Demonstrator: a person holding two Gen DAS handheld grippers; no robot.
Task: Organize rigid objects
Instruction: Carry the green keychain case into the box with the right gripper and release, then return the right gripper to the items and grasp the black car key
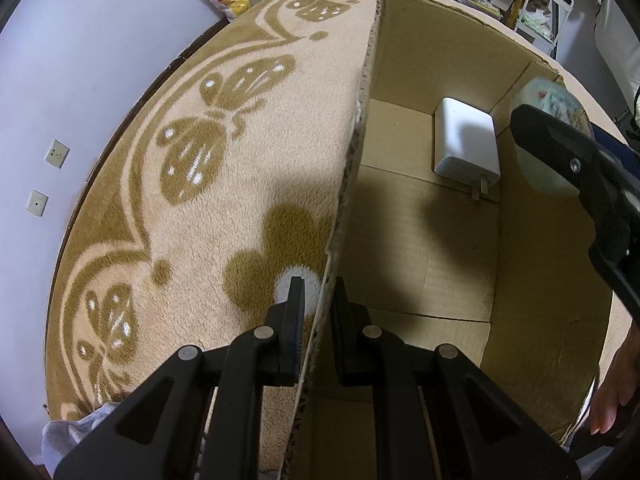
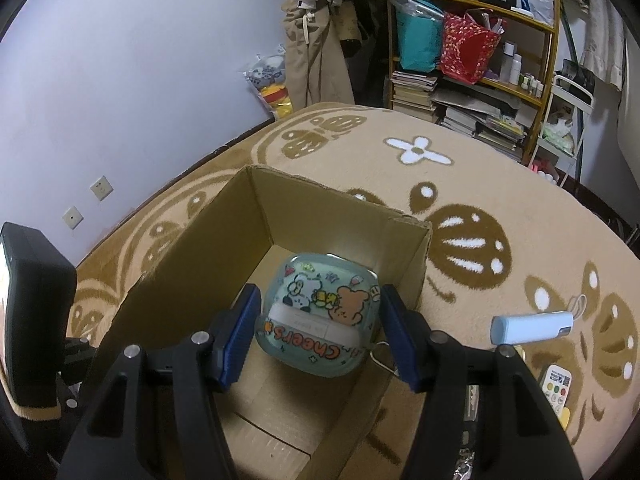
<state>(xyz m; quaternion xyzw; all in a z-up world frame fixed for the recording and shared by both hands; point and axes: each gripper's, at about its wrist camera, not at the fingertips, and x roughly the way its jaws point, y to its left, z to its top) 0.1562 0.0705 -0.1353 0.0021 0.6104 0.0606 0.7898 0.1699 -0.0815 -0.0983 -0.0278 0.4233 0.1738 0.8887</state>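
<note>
Two grippers: both black, two-fingered, hand-held, working at one open brown cardboard box (image 2: 256, 216) that stands on a beige fleece blanket with brown butterflies and flowers (image 1: 192, 184).
Left gripper (image 1: 316, 300): jaws narrow, pinched on the box's left wall near its near end, one finger outside over the blanket, the other inside the box.
Right gripper (image 2: 316, 320): blue-padded jaws wide; its fingers stand on either side of a rounded pale-green case printed with cartoon animals and the word "Cheer's" (image 2: 320, 316).
Contact: the left pad looks to be just beside the case and the right pad shows a small gap, though from this angle I cannot tell whether either truly touches.
Case position: over the inside of the box, toward its far right corner; whether it rests on the floor of the box is not clear. In the left wrist view it shows only as a pale patch behind the right gripper's finger, at the box's right wall.
Inside the box: a white rectangular plug adapter with metal prongs (image 1: 466, 144) lies flat on the box floor at the far end, prongs pointing near.
Outside, right of the box: a pale-blue cylindrical device with a cord loop (image 2: 532, 328) lies on the blanket; nearer, a small white remote with coloured buttons (image 2: 554, 386).
Person: fingertips of a hand (image 1: 612, 392) show at the right edge of the left wrist view.
Background: lilac wall with sockets, wooden shelving stacked with books and bags (image 2: 472, 76).
</note>
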